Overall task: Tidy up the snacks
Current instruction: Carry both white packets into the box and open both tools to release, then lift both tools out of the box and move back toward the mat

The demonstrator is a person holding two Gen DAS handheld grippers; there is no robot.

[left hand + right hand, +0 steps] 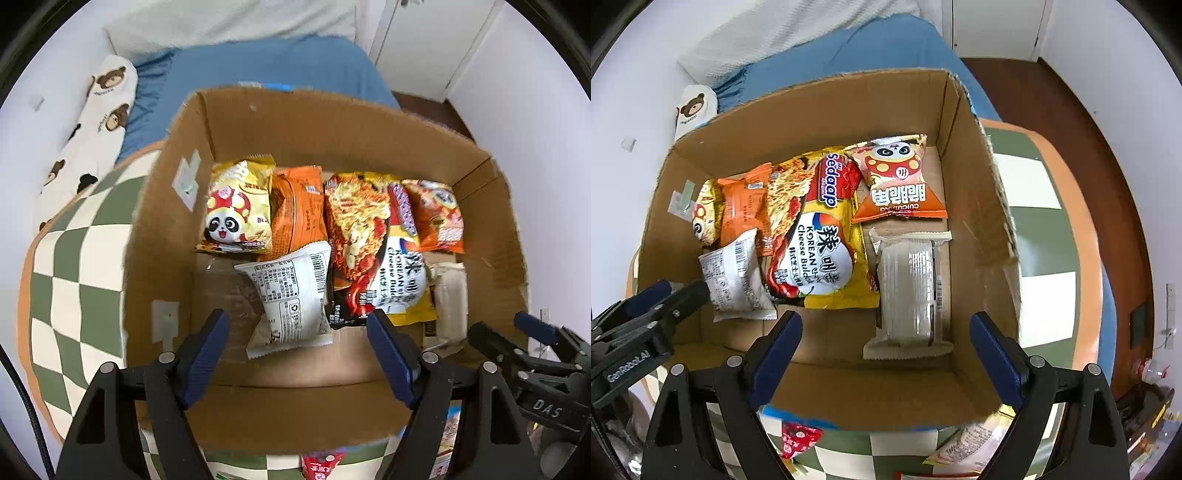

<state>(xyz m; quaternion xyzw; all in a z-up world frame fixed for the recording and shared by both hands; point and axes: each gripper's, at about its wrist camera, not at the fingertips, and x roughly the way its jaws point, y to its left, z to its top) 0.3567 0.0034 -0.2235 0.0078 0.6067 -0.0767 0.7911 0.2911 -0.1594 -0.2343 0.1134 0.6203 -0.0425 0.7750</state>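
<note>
An open cardboard box (pixel 258 406) (pixel 871 398) holds the snacks. In the back row lie a yellow panda pack (pixel 236 210), an orange pack (pixel 299 210), a Sedaap noodle pack (pixel 369 240) (pixel 820 236) and an orange panda pack (pixel 897 177). A white barcode pack (pixel 291 299) (pixel 735 277) lies in front of them, below my left gripper (pixel 297 321), which is open and empty. A beige cracker pack (pixel 912 291) lies under my right gripper (pixel 886 321), also open and empty. Each gripper shows at the edge of the other's view.
The box stands on a green-and-cream checkered cushion (pixel 74 280) with an orange rim. A blue bed sheet (pixel 266 62) and a bear-print pillow (pixel 99 122) lie behind. Outside the near box wall lie a red pack (pixel 798 439) and a pale pack (pixel 975 443). Brown floor (pixel 1052 96) is at the right.
</note>
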